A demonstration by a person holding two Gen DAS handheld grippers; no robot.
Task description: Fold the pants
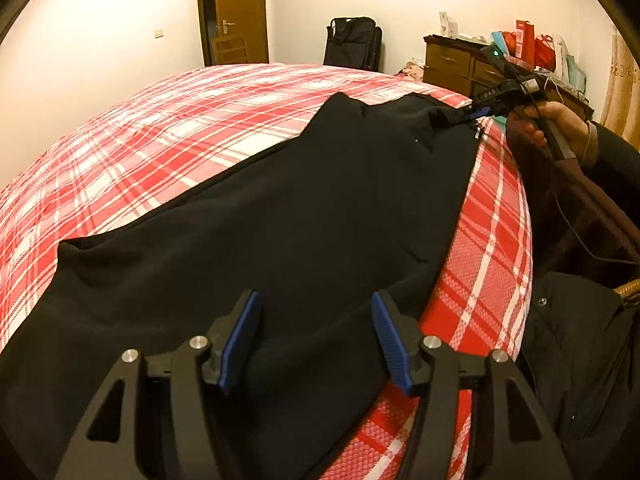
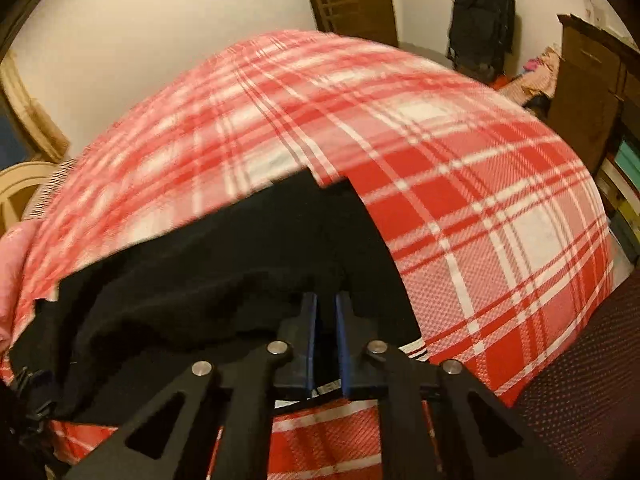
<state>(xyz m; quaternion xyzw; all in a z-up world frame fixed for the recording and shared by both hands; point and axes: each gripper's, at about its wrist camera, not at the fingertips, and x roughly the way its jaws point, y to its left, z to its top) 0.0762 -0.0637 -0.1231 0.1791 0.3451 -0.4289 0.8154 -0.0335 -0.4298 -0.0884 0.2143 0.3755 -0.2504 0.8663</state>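
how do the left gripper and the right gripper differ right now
The left gripper stands open, its blue fingers spread wide above the black pants; the right gripper is shut on the pants, its fingers almost together.
The left gripper is over the middle of the cloth; the right gripper pinches a far corner near the edge of the plaid bed cover.
Both have black frames, blue fingers, and point down at the pants.
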